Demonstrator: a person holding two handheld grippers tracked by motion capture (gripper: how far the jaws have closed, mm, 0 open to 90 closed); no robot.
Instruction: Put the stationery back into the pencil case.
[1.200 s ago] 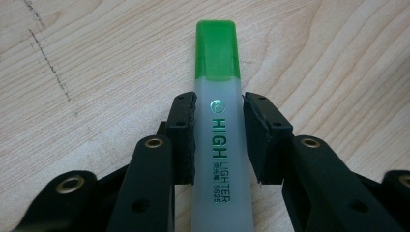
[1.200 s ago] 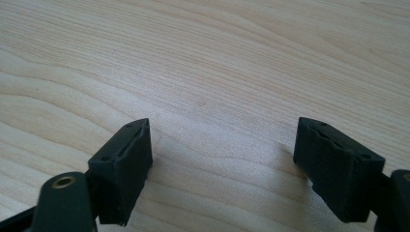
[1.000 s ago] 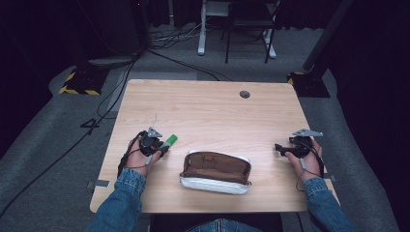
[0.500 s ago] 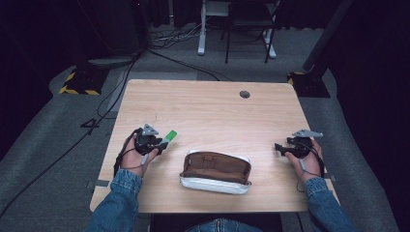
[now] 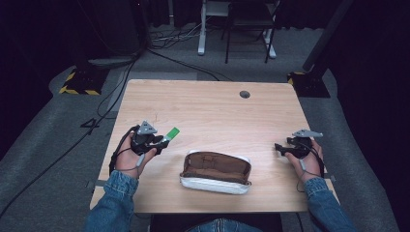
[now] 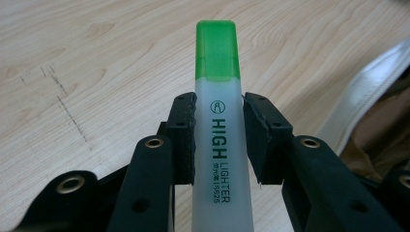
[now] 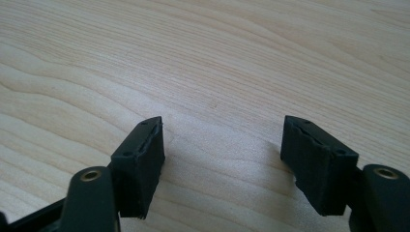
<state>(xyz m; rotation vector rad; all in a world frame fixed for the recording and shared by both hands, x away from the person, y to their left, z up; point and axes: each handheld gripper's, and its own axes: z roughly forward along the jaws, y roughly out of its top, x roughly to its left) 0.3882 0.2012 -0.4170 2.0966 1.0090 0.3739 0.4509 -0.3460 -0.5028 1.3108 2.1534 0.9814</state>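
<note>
My left gripper [image 5: 162, 141] is shut on a highlighter [image 5: 172, 132] with a green cap and holds it above the left part of the table. In the left gripper view the pads [image 6: 184, 130] press both sides of the highlighter's pale barrel [image 6: 217, 121], and the cap points away. An open brown pencil pouch [image 5: 216, 169] with a white outside lies near the front edge, just right of that gripper. At the right edge of the table, my right gripper [image 5: 278, 147] stands open, its jaws [image 7: 222, 130] having just closed a little with nothing between them.
The wooden table [image 5: 217, 106] has a small round grommet [image 5: 244, 94] at the back right. An edge of the pouch [image 6: 367, 92] lies close to the right of the left gripper. Cables and stand bases lie on the dark floor beyond the table.
My left gripper has lifted the highlighter off the table and carried it slightly away from the person. The right hand has stayed where it was.
</note>
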